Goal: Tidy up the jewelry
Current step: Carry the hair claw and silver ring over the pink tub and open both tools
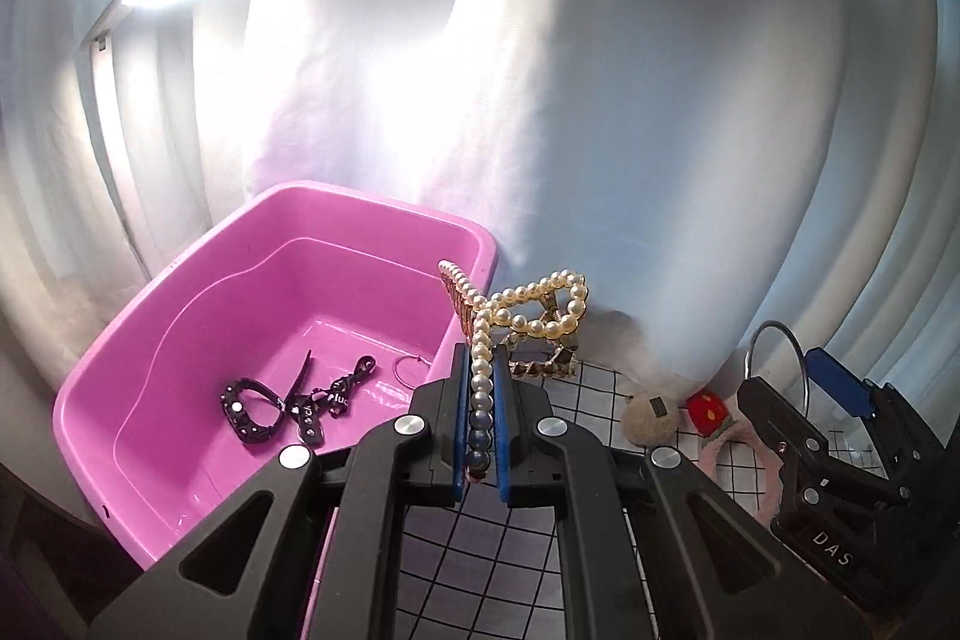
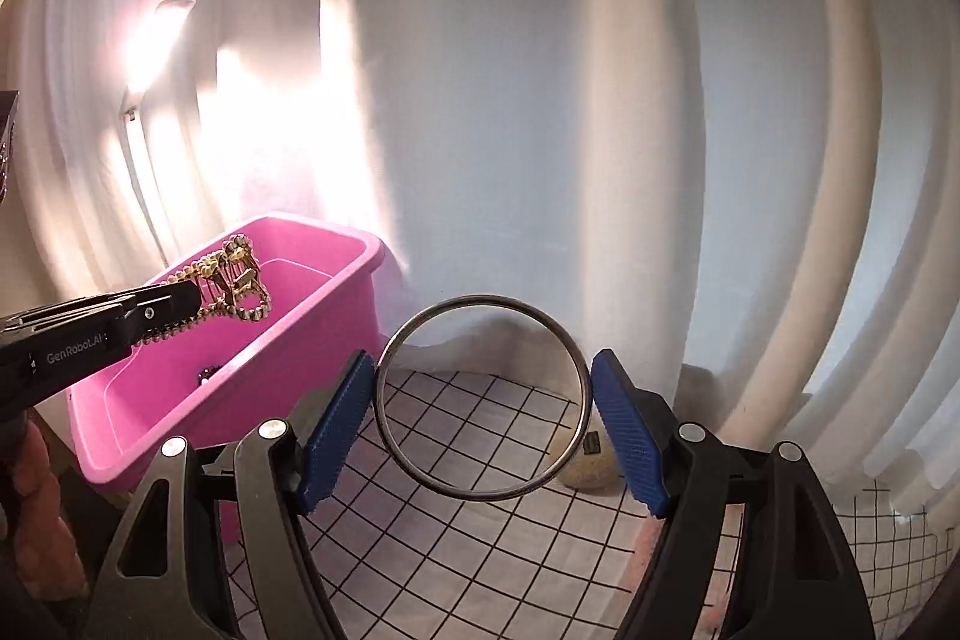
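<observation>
Left gripper (image 1: 480, 370): we clamp the pearl hair claw (image 1: 528, 322), just over the pink bin (image 1: 180, 328) rim
Right gripper (image 2: 483, 400): we pinch the metal ring (image 2: 384, 400) across its width
Doing it well: we lower both inside the bin before releasing

White curtain (image 2: 600, 130): hangs in long folds across the whole back of the scene, its hem reaching the tabletop; strong light glows through it at upper left. Checked cloth (image 2: 480, 538): white with a thin black grid, covering the surface below the curtain. Beige fuzzy ball (image 1: 651, 418): lies on the cloth near the curtain hem, a small dark tag on its top. Red plush piece (image 1: 707, 412): just beside the ball, on its right, with pale spots. Pink fluffy band (image 1: 747, 451): lies touching the red piece; its full shape is partly hidden.
</observation>
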### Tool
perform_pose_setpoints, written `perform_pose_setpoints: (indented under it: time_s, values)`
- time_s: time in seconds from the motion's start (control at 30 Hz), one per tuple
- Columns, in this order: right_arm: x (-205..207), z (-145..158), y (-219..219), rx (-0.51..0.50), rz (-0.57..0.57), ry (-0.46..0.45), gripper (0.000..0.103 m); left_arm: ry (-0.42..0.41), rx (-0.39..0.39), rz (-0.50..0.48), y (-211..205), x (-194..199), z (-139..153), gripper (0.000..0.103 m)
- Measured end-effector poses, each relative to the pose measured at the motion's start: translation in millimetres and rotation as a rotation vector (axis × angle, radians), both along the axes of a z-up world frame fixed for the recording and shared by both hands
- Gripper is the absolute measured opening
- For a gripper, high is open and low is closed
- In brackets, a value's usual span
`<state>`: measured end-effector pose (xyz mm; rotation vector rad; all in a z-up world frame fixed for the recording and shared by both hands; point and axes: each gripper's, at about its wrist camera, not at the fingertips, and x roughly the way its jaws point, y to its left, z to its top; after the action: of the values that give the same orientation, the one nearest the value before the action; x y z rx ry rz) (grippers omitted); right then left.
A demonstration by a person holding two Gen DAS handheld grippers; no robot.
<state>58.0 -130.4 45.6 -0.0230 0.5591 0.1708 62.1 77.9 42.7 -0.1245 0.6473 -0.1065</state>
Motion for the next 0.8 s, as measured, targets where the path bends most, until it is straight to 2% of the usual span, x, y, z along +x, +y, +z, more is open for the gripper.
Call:
perform_pose_setpoints:
  time_s: [0.17, 0.43, 0.6, 0.8]
  values:
    - [19.0, 14.2, 39.8, 0.007, 0.102, -0.029, 0.072, -0.015, 0.019, 0.096, 37.3, 4.6, 6.8, 0.007]
    - [47.8, 24.7, 108.9, 0.006, 0.249, -0.044, 0.072, -0.010, 0.023, 0.216, 97.9, 7.5, 2.0, 0.007]
    - [65.9, 18.8, 152.0, -0.013, 0.324, -0.019, 0.072, 0.020, 0.015, 0.270, 129.3, 13.6, -12.1, 0.007]
    - [88.7, -2.6, 188.7, -0.057, 0.371, 0.061, 0.072, 0.097, 0.002, 0.311, 153.9, 21.2, -42.5, 0.007]
